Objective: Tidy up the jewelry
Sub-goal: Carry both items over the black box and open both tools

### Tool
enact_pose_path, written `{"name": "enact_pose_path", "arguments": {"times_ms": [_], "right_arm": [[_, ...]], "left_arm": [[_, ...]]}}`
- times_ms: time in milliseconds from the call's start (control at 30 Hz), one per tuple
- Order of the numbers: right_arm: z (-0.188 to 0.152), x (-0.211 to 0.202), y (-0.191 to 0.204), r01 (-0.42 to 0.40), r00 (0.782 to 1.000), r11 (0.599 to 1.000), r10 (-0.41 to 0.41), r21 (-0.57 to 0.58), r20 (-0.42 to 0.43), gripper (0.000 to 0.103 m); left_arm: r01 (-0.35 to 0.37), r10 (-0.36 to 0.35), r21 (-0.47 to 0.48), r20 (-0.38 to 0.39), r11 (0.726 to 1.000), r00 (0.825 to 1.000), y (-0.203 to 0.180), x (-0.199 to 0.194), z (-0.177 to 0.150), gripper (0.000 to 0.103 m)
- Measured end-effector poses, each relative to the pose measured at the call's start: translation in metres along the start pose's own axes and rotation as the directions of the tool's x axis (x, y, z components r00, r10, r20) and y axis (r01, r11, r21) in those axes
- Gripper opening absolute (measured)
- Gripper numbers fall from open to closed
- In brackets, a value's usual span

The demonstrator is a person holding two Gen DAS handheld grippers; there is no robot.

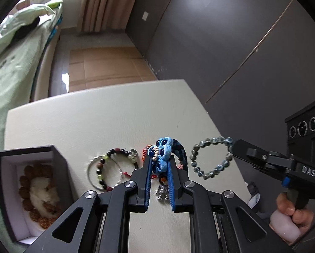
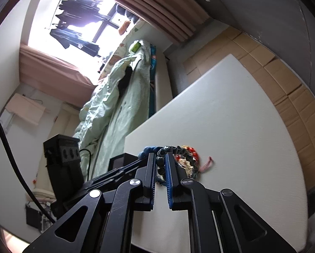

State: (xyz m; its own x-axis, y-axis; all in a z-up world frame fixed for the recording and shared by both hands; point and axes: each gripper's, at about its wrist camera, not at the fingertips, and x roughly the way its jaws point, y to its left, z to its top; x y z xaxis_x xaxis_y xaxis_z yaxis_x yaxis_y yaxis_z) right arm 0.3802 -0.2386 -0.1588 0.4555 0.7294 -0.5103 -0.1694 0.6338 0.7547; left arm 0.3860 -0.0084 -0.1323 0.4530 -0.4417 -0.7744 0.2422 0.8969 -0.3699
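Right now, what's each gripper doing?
Left gripper: shut on the blue knotted fabric bracelet.
Right gripper: shut on the grey-blue stone bead bracelet, lifted off the table.

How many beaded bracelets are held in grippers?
2: a blue flower bracelet in the left gripper, and a grey-blue bead bracelet in the right gripper. Others lie on the table.

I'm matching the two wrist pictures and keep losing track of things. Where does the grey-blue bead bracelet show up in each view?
Left wrist view: the grey-blue bead bracelet hangs as an open loop right of centre, pinched at its right end by the right claw.
Right wrist view: the bracelet sits low at centre, its beads between the claw's fingers, curving off to the right.
Shared landmark: the black box at the white table's edge.
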Motion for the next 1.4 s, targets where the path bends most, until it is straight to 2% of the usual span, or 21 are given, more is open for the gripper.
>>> {"name": "enact_pose_path", "arguments": {"times_ms": [200, 433, 700, 967, 1033, 1100, 1167, 1267, 1400], "right_arm": [[-0.003, 0.007, 0.019, -0.037, 0.999, 0.999, 0.038, -0.038, 0.018, 0.01], [-0.007, 0.015, 0.044, -0.097, 0.994, 0.991, 0.101, -0.092, 0.036, 0.01], [-0.013, 0.024, 0.065, -0.14, 0.988, 0.983, 0.146, -0.122, 0.042, 0.01], [-0.021, 0.04, 0.084, -0.157, 0.987, 0.978, 0.161, -0.137, 0.018, 0.01], [-0.024, 0.046, 0.088, -0.161, 0.986, 0.977, 0.164, -0.14, 0.008, 0.011], [-0.027, 0.052, 0.094, -0.164, 0.986, 0.976, 0.166, -0.145, -0.002, 0.011], [-0.029, 0.057, 0.099, -0.17, 0.985, 0.974, 0.17, -0.149, -0.009, 0.011], [-0.032, 0.064, 0.105, -0.182, 0.983, 0.971, 0.181, -0.157, -0.022, 0.011], [-0.035, 0.075, 0.114, -0.209, 0.978, 0.964, 0.203, -0.165, -0.05, 0.01]], "left_arm": [[-0.031, 0.03, 0.01, 0.091, 0.999, 0.995, 0.006, -0.041, -0.007, 0.015], [-0.087, 0.09, -0.025, 0.176, 0.996, 0.98, 0.031, -0.082, -0.014, 0.015], [-0.123, 0.139, -0.1, 0.173, 0.987, 0.975, 0.071, -0.099, -0.04, 0.015], [-0.151, 0.177, -0.146, 0.185, 0.978, 0.967, 0.096, -0.111, -0.047, 0.015], [-0.132, 0.161, -0.164, 0.179, 0.978, 0.971, 0.101, -0.111, -0.046, 0.026], [-0.118, 0.15, -0.183, 0.177, 0.976, 0.973, 0.107, -0.111, -0.045, 0.065], [-0.106, 0.146, -0.191, 0.208, 0.976, 0.967, 0.108, -0.117, -0.047, 0.084], [-0.098, 0.15, -0.202, 0.256, 0.974, 0.955, 0.11, -0.129, -0.048, 0.087], [-0.097, 0.162, -0.232, 0.278, 0.968, 0.947, 0.119, -0.136, -0.047, 0.087]]}}
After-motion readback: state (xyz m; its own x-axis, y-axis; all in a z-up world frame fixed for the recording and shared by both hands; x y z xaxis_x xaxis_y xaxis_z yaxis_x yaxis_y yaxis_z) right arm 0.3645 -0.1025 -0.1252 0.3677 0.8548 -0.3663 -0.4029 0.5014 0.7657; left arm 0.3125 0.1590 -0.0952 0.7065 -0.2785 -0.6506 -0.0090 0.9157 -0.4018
